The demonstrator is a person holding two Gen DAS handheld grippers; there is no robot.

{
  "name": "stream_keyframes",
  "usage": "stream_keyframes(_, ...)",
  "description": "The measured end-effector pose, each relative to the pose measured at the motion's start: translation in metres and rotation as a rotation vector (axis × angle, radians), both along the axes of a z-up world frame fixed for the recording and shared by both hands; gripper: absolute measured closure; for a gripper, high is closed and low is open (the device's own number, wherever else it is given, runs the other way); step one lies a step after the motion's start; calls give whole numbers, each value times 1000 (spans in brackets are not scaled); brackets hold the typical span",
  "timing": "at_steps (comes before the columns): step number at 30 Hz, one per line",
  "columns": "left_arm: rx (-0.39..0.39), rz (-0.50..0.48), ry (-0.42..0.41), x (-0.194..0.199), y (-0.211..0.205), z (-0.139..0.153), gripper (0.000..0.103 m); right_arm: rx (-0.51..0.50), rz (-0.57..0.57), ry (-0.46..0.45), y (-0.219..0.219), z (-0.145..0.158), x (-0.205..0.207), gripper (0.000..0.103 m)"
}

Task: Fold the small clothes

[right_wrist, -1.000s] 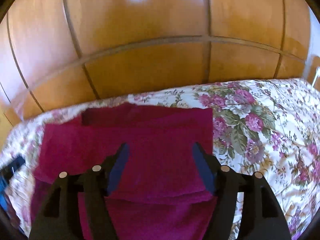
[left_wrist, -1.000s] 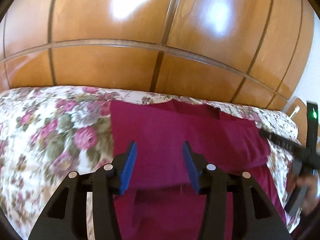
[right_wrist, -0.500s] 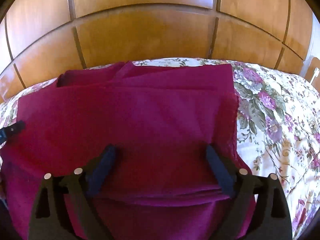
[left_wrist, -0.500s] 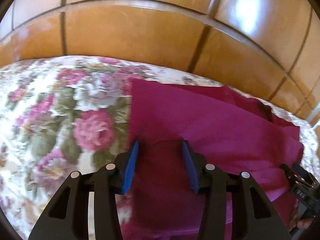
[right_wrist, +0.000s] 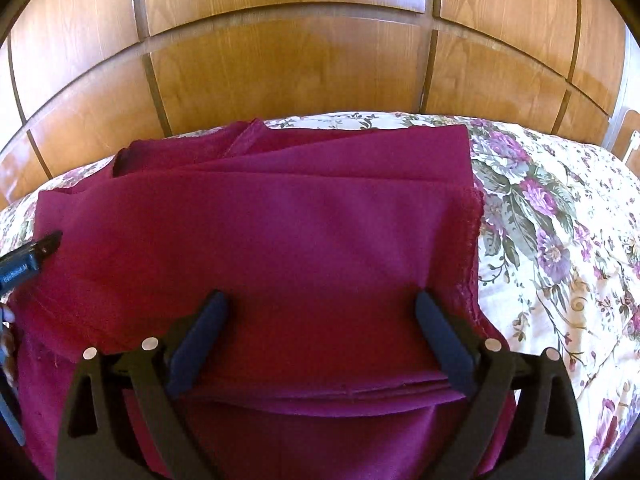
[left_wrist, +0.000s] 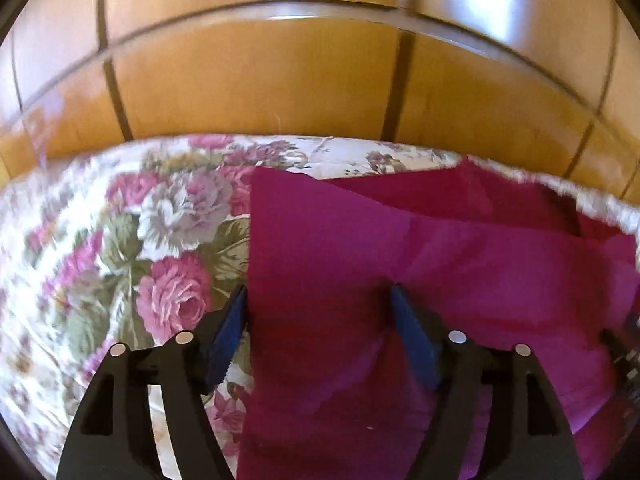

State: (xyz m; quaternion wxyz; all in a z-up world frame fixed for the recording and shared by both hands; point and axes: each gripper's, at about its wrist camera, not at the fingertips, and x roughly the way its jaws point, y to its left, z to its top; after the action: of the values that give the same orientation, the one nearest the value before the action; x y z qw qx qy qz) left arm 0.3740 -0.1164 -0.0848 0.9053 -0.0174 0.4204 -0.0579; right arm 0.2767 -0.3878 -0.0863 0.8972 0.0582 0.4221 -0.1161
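Both grippers have descended toward the maroon garment [right_wrist: 280,240] on the floral bedspread [right_wrist: 560,240]: left gripper [left_wrist: 320,300] straddles its left edge, right gripper [right_wrist: 320,304] its near fold, jaws apart.

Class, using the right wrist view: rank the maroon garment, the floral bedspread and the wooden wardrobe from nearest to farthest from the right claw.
1. Maroon garment: directly between and under the right claw.
2. Floral bedspread: to the right, beyond the garment's edge.
3. Wooden wardrobe: upright behind the bed.

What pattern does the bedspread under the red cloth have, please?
The bedspread is cream with pink and purple flowers, clearest in the right wrist view.
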Motion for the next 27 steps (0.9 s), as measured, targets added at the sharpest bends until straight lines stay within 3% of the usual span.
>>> stream_keyframes(4,-7,30,-13,-16,8,14,27,5,0,-2,-1,-2,0,6)
stream_keyframes(14,-12,-1,-159,-120,23,67,27,-5,-2,1,0,-2,0,5)
stream_keyframes(22,13,41,-178,-190,43,82,27,-84,-26,37,11,8,-4,3)
stream_keyframes(27,70,41,-185,-222,49,83,27,-52,-20,8,21,26,-32,2)
